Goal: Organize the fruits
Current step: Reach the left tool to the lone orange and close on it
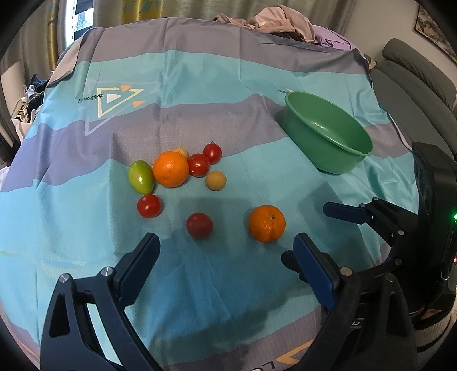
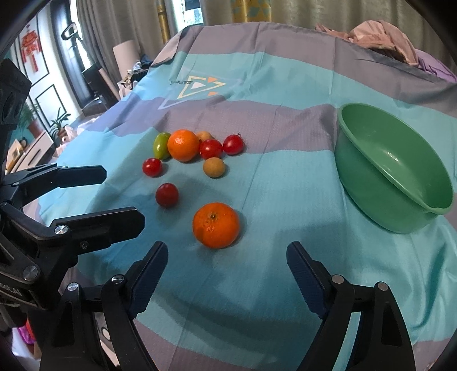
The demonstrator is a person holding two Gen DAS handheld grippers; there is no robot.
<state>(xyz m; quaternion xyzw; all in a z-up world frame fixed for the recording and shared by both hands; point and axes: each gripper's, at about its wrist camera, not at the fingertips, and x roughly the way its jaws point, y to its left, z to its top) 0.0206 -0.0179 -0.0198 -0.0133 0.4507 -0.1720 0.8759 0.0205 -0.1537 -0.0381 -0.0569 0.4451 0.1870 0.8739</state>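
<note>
Fruits lie on a blue and grey striped cloth [image 1: 228, 285]. A near orange [image 1: 266, 223] [image 2: 216, 224] lies alone. A dark red tomato [image 1: 199, 225] [image 2: 167, 194] lies to its left. Farther back are a big orange [image 1: 170, 169] [image 2: 183, 144], a green fruit [image 1: 140, 175] [image 2: 161, 145], several red tomatoes [image 1: 198, 164] and a tan round fruit [image 1: 216, 180] [image 2: 214, 167]. An empty green bowl [image 1: 328, 134] [image 2: 391, 168] sits at the right. My left gripper [image 1: 225, 248] is open, just short of the dark tomato. My right gripper [image 2: 227, 256] is open, just short of the near orange.
Crumpled pink and purple clothes [image 1: 274, 22] lie at the cloth's far edge. A grey sofa [image 1: 414, 74] stands beyond the right edge. The right gripper [image 1: 360, 228] shows in the left wrist view; the left gripper [image 2: 94, 199] shows in the right wrist view.
</note>
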